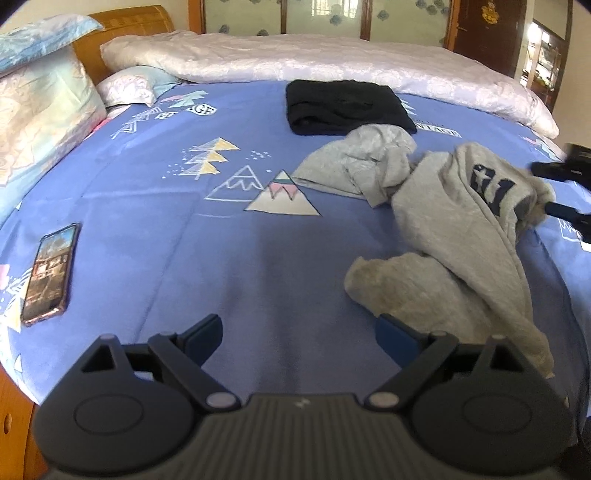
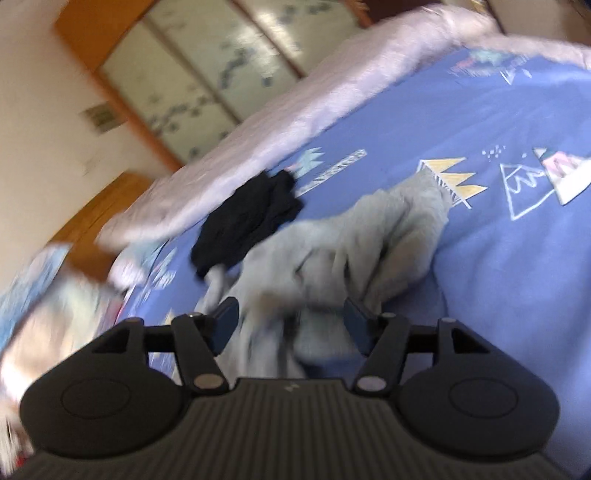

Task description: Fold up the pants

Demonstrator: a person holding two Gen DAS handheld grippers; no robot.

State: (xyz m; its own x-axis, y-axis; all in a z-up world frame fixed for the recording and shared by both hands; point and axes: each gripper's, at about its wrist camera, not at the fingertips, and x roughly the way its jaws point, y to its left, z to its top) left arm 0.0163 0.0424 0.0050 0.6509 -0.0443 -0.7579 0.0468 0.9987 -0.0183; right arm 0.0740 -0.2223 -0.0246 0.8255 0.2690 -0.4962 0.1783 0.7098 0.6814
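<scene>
- bed (image 1: pixel 147 192) under a blue printed sheet; pale quilt (image 1: pixel 295 61) bunched along its far edge
- grey pants (image 1: pixel 454 206) crumpled near the right edge, a "01" print showing
- folded black garment (image 1: pixel 343 107) just beyond the pants
- phone (image 1: pixel 50 271) by the left edge
- left gripper (image 1: pixel 299 332) released, nothing between its pads
- right gripper (image 2: pixel 291 321) released; pants bunched between its spread pads

Grey pants (image 1: pixel 454 236): soft fleecy knit cloth, matt — pale fuzzy lining showing ahead of the left gripper (image 1: pixel 299 334).
Bedsheet (image 1: pixel 147 192): smooth printed cotton-like cloth, matt.
Black garment (image 1: pixel 343 107): folded dark cloth, dull, far ahead.
Quilt (image 1: pixel 295 62): pale cloth, faint sheen.
Phone (image 1: pixel 50 271): glossy screen, left of the tool.
Headboard (image 1: pixel 125 29): varnished wood.
Gripper bodies: matt black plastic — ribbed top, metal pivot pins.
</scene>
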